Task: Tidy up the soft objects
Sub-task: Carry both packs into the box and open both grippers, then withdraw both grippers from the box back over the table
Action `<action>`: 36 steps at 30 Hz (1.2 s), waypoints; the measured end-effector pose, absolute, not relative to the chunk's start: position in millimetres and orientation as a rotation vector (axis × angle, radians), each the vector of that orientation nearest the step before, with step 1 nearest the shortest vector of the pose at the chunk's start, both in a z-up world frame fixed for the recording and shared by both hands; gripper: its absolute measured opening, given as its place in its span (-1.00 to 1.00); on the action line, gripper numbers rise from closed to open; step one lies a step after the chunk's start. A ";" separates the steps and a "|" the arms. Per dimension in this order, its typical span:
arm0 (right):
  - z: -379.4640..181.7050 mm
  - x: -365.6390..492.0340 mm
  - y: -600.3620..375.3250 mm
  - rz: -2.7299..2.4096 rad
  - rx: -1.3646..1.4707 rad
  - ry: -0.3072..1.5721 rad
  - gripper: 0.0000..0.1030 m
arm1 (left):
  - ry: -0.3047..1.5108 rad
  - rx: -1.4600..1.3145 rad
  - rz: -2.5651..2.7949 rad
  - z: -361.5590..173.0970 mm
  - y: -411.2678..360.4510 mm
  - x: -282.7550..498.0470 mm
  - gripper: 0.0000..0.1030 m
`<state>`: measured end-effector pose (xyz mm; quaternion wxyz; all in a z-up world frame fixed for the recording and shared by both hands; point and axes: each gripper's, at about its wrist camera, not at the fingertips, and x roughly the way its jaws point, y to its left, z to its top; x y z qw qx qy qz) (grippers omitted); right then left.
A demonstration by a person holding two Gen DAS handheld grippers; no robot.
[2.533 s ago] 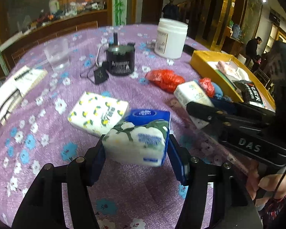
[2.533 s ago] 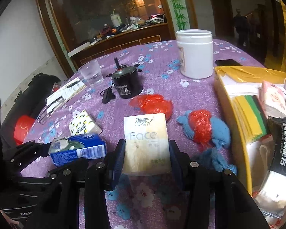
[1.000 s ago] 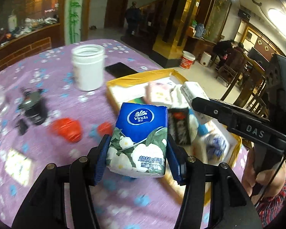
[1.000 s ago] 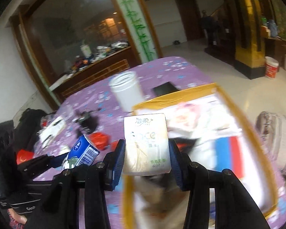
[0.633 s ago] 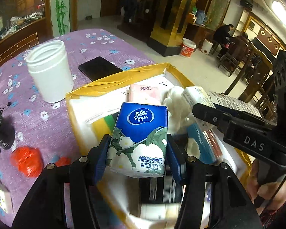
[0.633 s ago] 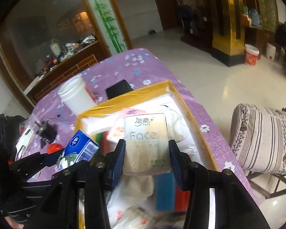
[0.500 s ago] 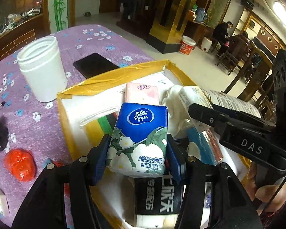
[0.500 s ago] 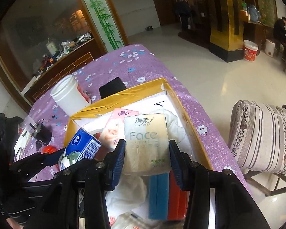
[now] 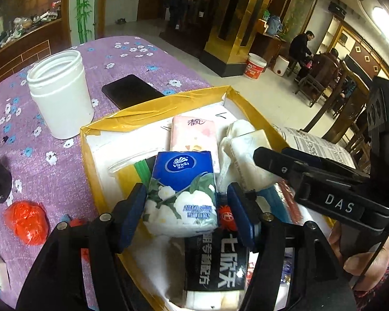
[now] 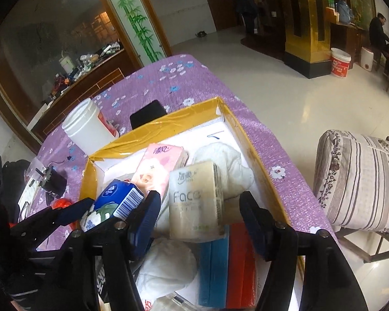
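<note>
Over a yellow-rimmed box (image 9: 153, 103) on the purple flowered worktop (image 9: 51, 171), the left tool (image 9: 186, 207) stands narrowly parted around a blue Vinda tissue pack (image 9: 182, 191). The right tool (image 10: 198, 215) gapes wide, its beige Face tissue pack (image 10: 194, 202) loose between the pads above the box's heaped contents.

From my feeds the room is dim and warm-toned indoors. In the left wrist view a ceiling light (image 9: 381, 16) burns out to white glare at the upper right, far above the yellow box (image 9: 153, 106). The pale floor (image 10: 293, 83) beyond that box reflects a soft sheen. Fisheye bending curves everything toward the edges, with black vignette in the corners. The beige tissue pack (image 10: 194, 202) over the box looks slightly smeared; the background stays soft.
</note>
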<state>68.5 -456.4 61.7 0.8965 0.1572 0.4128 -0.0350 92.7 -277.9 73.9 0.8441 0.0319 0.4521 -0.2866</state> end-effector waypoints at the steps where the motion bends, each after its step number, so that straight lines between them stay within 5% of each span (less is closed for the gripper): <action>1: 64.4 65.6 -456.8 -0.076 0.328 0.849 0.27 | 0.951 0.066 -0.605 76.4 -275.8 90.6 0.23; 21: 107.2 -22.8 -382.3 0.093 0.387 0.705 0.36 | 0.925 0.009 -0.610 91.1 -202.3 21.4 0.23; 36: 99.5 -48.6 -284.1 0.287 0.284 0.743 0.40 | 0.905 -0.168 -0.373 85.9 -38.5 8.4 0.40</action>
